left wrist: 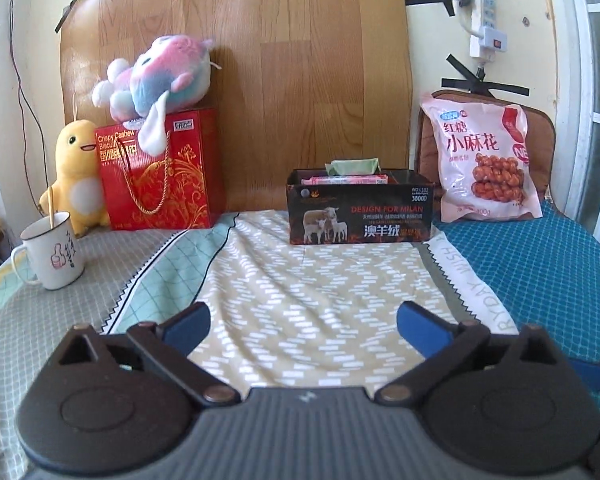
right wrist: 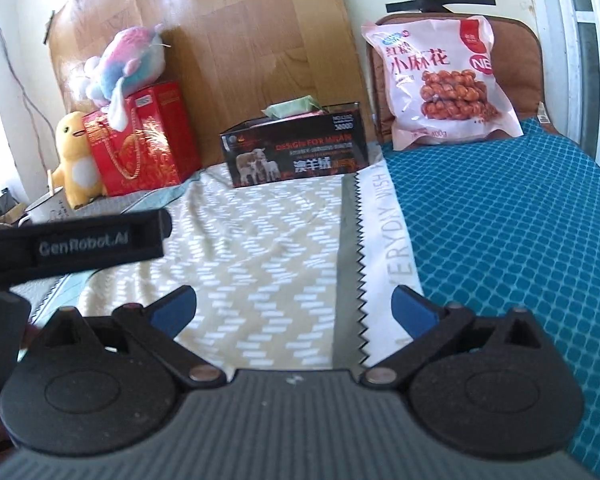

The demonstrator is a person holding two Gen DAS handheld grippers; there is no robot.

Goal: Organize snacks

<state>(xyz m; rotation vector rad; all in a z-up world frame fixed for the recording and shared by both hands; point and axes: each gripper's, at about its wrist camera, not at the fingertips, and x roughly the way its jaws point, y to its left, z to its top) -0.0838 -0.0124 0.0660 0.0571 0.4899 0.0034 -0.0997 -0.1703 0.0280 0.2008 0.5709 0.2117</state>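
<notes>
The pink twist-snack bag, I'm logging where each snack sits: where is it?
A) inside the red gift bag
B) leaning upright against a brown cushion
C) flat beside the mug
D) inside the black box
B: the pink twist-snack bag stands propped against the brown cushion, right of the black box.

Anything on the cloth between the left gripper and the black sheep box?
Nothing: in the left wrist view only bare patterned cloth lies between the open left gripper and the black box.
</notes>
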